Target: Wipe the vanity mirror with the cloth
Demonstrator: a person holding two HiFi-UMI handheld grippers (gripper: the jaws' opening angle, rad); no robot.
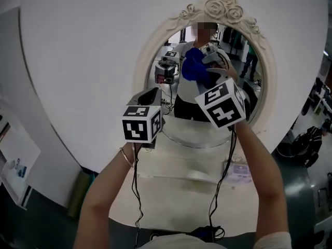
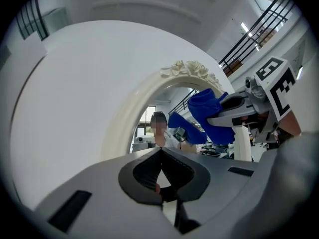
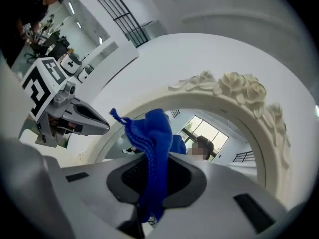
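Against mirror [image 3: 239,91] perhaps, cloth [image 3: 154,136] in right claw [image 3: 153,167]

No word, number or brand name can be read anywhere. The white cube [image 1: 141,123] on the left gripper [image 2: 160,169] and the white cube [image 1: 222,104] on the right gripper [image 3: 152,176] bear only black square marker patterns. Print on a small pale card [image 1: 237,170] on the white worktop [image 1: 181,191] is too small to read.
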